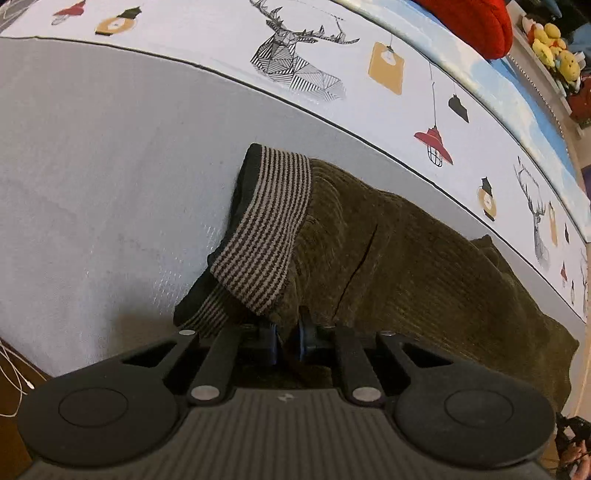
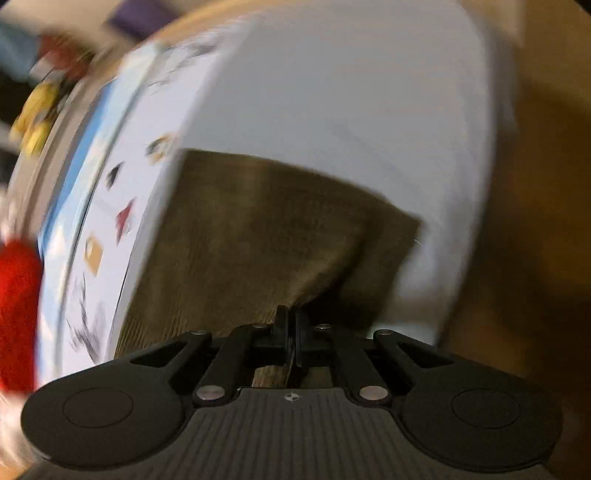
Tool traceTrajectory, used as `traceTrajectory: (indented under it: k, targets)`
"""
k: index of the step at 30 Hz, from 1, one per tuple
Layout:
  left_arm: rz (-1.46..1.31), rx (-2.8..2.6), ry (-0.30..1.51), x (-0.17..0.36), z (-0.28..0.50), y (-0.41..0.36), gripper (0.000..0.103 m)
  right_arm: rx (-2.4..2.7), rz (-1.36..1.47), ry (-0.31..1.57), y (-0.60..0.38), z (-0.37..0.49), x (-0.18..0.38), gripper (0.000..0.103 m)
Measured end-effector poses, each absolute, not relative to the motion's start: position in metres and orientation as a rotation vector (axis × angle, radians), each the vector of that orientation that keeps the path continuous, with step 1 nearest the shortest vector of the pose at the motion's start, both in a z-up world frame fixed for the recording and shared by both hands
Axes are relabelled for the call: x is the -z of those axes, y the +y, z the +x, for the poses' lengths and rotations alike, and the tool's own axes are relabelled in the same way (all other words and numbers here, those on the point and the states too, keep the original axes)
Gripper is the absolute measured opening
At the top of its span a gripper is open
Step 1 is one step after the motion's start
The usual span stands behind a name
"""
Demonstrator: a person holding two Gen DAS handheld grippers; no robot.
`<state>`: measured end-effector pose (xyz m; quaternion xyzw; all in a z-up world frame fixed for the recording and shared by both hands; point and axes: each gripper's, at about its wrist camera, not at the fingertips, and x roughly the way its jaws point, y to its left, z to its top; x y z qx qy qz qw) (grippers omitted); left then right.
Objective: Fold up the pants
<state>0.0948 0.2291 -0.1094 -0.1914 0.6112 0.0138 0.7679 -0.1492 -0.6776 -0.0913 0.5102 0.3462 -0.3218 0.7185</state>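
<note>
Olive corduroy pants point(image 1: 399, 251) lie on a grey-white bed sheet point(image 1: 110, 166), their striped brown waistband point(image 1: 266, 229) turned up at the left end. My left gripper point(image 1: 288, 332) is shut on the pants fabric just under that waistband, and blue pads point(image 1: 271, 332) show on its fingers. In the blurred right wrist view the pants point(image 2: 266, 229) spread out as a flat olive panel on the sheet point(image 2: 332, 92). My right gripper point(image 2: 291, 328) is shut on a lifted edge of the pants, its fingers pressed tight together.
A patterned border with deer and lamp prints point(image 1: 314, 62) runs along the far side of the sheet. A red cushion point(image 1: 476, 22) and yellow plush toys point(image 1: 554, 48) sit beyond it. White cables point(image 1: 11, 380) hang at the left. A wooden floor point(image 2: 535, 221) shows past the bed's edge.
</note>
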Motion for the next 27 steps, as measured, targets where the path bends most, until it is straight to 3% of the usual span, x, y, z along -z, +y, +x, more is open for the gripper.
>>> traceTrajectory:
  k: [2,3,5,7,12,14,15,18,21,27]
  targets:
    - [-0.485,-0.039,1.314,0.109,0.093,0.235,0.020,0.741,1.095,0.692,-0.689,-0.160,0.083,0.008]
    - [-0.523,-0.046,1.308,0.108,0.092,0.237,0.033,0.752,1.088,0.669,-0.696,-0.164,0.082,0.008]
    - [-0.573,-0.063,1.301,0.109,0.092,0.242,0.045,0.765,1.110,0.649,-0.705,-0.169,0.084,0.020]
    - [-0.587,-0.079,1.312,0.112,0.093,0.245,0.045,0.759,1.148,0.650,-0.710,-0.167,0.092,0.028]
    - [-0.558,-0.143,1.305,0.114,0.096,0.248,0.045,0.765,1.091,0.693,-0.707,-0.144,0.093,0.032]
    - [-0.548,-0.174,1.292,0.114,0.097,0.253,0.044,0.775,1.052,0.710,-0.703,-0.138,0.092,0.022]
    - [-0.553,-0.180,1.294,0.116,0.098,0.256,0.042,0.776,1.020,0.717,-0.698,-0.134,0.090,0.007]
    - [-0.528,-0.154,1.300,0.117,0.099,0.255,0.029,0.712,0.862,0.700,-0.687,-0.120,0.071,0.004]
    - [-0.480,-0.127,1.271,0.111,0.097,0.252,0.022,0.702,0.831,0.625,-0.682,-0.126,0.052,0.002]
    - [-0.464,-0.048,1.112,0.072,0.071,0.253,0.020,0.687,0.732,0.405,-0.675,-0.153,0.008,0.002]
